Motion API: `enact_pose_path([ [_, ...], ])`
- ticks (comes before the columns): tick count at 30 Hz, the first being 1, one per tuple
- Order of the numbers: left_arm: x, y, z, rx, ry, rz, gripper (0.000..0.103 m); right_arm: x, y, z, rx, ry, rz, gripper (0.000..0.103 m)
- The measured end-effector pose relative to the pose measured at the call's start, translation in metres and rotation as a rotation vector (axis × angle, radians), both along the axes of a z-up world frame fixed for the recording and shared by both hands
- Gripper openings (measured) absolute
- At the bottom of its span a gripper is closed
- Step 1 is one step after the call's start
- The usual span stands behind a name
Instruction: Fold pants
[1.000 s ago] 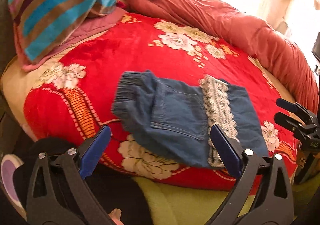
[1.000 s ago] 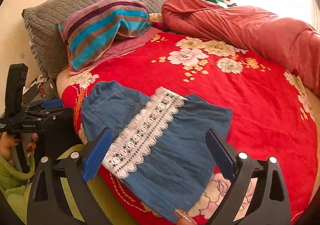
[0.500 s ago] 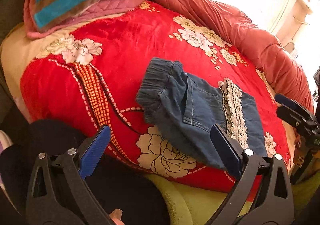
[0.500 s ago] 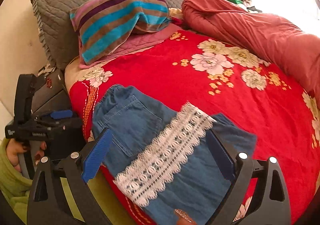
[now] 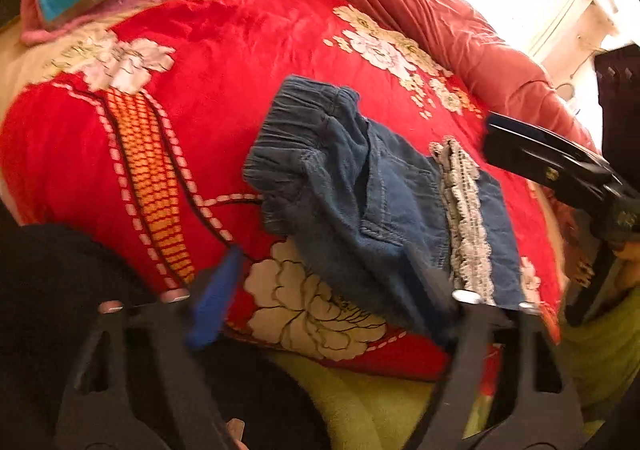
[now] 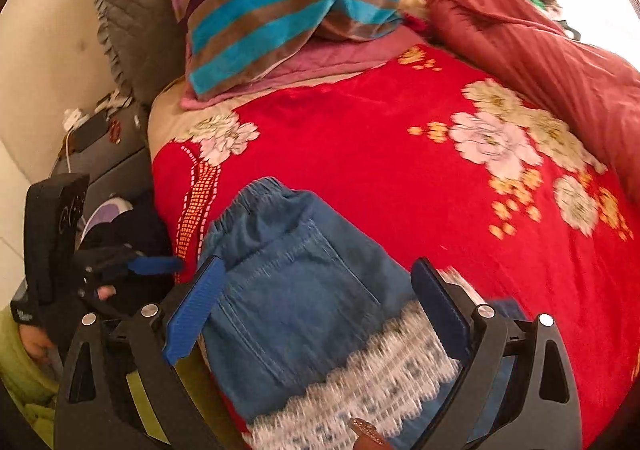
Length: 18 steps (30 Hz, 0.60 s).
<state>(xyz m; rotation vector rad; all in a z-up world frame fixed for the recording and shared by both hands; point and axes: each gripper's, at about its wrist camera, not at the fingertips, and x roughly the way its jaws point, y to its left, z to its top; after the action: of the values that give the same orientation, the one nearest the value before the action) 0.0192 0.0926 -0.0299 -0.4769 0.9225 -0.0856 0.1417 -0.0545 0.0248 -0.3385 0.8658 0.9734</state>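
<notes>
Folded blue denim pants (image 5: 360, 201) with a white lace band (image 5: 464, 217) lie on the red floral blanket (image 5: 240, 61) near the bed's front edge. The elastic waistband (image 5: 296, 129) is on the left. My left gripper (image 5: 320, 286) is open and empty, just in front of the pants' near edge. My right gripper (image 6: 316, 310) is open and empty, hovering over the pants (image 6: 296, 298) and lace band (image 6: 368, 390). The right gripper also shows in the left wrist view (image 5: 552, 161); the left gripper shows in the right wrist view (image 6: 132, 266).
A striped pillow (image 6: 280, 5) and grey cushion (image 6: 132, 9) lie at the bed's head. A rolled red-brown quilt (image 6: 540, 53) runs along the far side. A dark nightstand (image 6: 104, 153) stands left of the bed.
Both grippers have moved closer to the pants and stayed open. The pants' waistband end now looks bunched. The right gripper is now over the pocket and lace.
</notes>
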Motion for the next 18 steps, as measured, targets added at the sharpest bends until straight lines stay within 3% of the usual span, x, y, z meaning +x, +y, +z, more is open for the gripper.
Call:
enact_pose_path([
  [5, 0.011, -0.001, -0.015, -0.071, 0.029, -0.045, 0.034, 0.013, 0.039, -0.012, -0.064, 0.015, 0.082, 0.094],
  [18, 0.015, 0.007, -0.028, -0.161, 0.023, -0.057, 0.034, 0.035, 0.102, -0.06, -0.137, 0.145, 0.205, 0.092],
])
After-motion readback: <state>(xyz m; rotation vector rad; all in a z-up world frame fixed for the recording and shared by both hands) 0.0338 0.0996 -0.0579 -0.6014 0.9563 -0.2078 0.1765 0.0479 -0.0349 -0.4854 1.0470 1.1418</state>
